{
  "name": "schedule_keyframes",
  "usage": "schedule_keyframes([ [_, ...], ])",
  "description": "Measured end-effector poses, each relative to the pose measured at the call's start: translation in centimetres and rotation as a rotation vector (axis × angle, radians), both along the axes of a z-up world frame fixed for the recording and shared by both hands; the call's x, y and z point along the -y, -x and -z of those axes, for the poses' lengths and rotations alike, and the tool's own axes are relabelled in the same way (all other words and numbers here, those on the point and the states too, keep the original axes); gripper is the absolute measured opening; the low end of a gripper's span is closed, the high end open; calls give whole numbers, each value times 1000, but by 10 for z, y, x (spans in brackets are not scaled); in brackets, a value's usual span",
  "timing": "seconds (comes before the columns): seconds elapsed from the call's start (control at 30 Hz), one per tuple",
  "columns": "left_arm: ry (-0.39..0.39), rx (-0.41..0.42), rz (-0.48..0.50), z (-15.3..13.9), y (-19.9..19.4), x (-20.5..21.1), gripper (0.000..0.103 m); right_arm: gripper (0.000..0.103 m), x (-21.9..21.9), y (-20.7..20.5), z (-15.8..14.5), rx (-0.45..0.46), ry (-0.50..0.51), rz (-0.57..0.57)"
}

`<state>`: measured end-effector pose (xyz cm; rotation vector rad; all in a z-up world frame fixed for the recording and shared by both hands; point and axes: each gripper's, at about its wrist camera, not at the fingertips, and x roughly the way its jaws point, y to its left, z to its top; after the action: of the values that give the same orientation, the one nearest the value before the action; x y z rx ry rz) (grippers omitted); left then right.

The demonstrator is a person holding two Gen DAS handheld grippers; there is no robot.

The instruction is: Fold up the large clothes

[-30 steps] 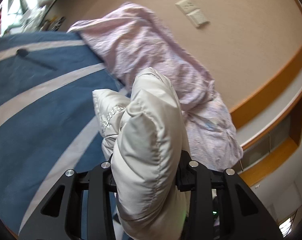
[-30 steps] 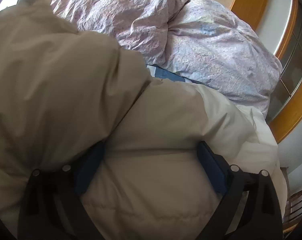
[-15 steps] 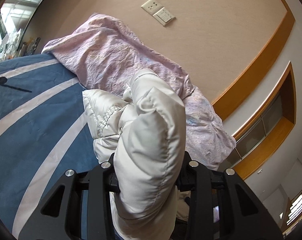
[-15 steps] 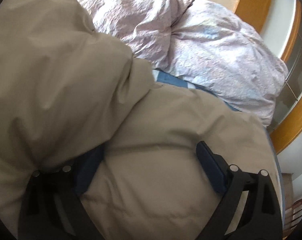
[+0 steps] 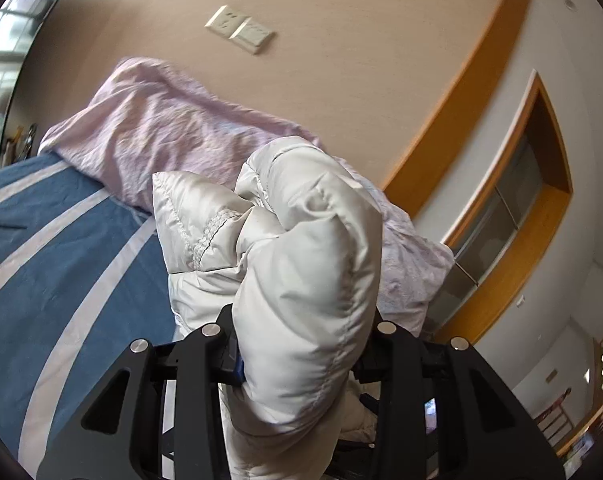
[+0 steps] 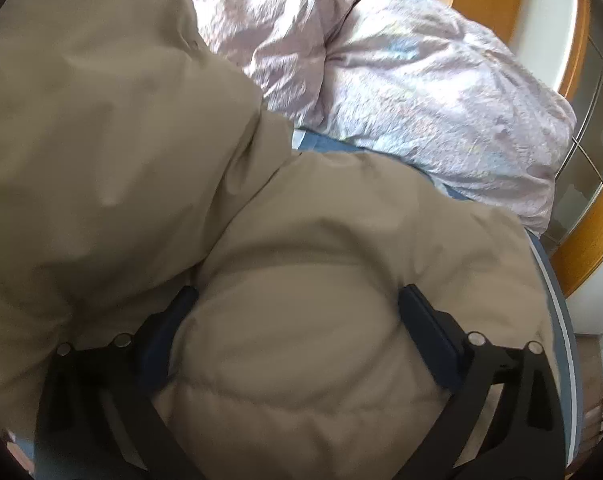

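Now your whole view has tipped from the bed (image 5: pixel 61 248) toward the wall; the padded jacket (image 5: pixel 301 272) rides higher above the blue cover than a second ago, so the fold looks underway; its pinched roll runs away from you, toward the lilac duvet (image 5: pixel 161 136); your left gripper (image 5: pixel 301 344) clamps it narrowly; your right gripper (image 6: pixel 297 320) is opening wide around its bulk.

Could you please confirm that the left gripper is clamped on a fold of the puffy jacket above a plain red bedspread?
Not quite: in the left wrist view the left gripper clamps the puffy jacket, but the bedspread is blue with pale stripes, not plain red.
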<state>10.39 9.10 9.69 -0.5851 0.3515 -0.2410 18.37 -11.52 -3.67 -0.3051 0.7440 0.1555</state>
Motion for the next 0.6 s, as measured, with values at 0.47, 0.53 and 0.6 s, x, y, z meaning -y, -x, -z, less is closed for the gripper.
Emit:
schedule_keyframes([
  [0.47, -192, 91, 205, -21, 4, 101, 36, 101, 145, 52, -55, 170, -191, 243],
  [0.53, -222, 99, 233, -21, 5, 117, 36, 101, 170, 55, -53, 166, -199, 312],
  [0.6, -266, 108, 276, -19, 6, 140, 36, 101, 191, 59, -51, 155, -231, 353],
])
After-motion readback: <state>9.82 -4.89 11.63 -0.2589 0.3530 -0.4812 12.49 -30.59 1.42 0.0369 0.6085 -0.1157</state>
